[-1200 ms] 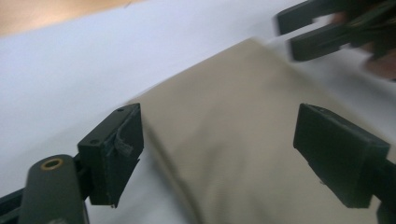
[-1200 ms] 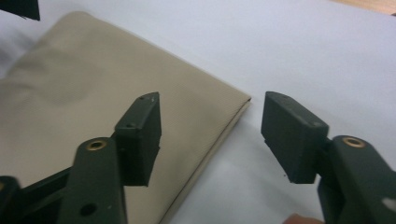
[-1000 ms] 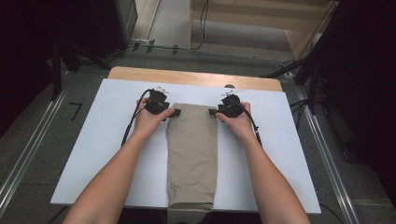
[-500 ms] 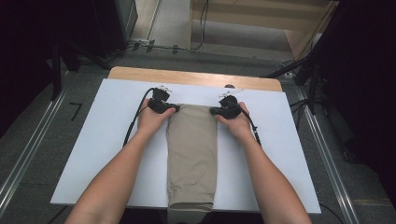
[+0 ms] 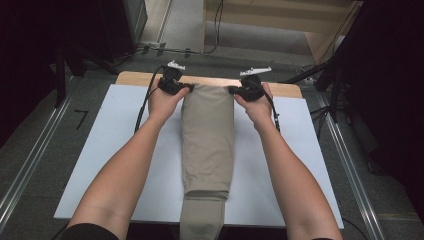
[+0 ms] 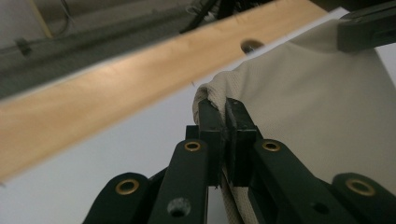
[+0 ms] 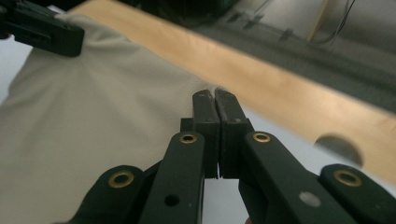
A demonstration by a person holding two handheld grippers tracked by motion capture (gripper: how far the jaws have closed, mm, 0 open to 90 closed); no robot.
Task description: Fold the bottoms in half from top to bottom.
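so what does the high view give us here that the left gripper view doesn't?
High view alone: both forearms, the whole length of the folded beige garment running off the near edge of the white board, and the floor rails. Left gripper view alone: the left gripper close up, its fingers shut on the garment's far corner, cloth pinched between them. Both share: the garment, the white board, the wooden strip along the far edge, and the right gripper on the opposite corner.

A lab-like recording bay: white-topped table [image 5: 110, 150] between metal floor rails [image 5: 30, 165], with loose cables [image 5: 217, 25].
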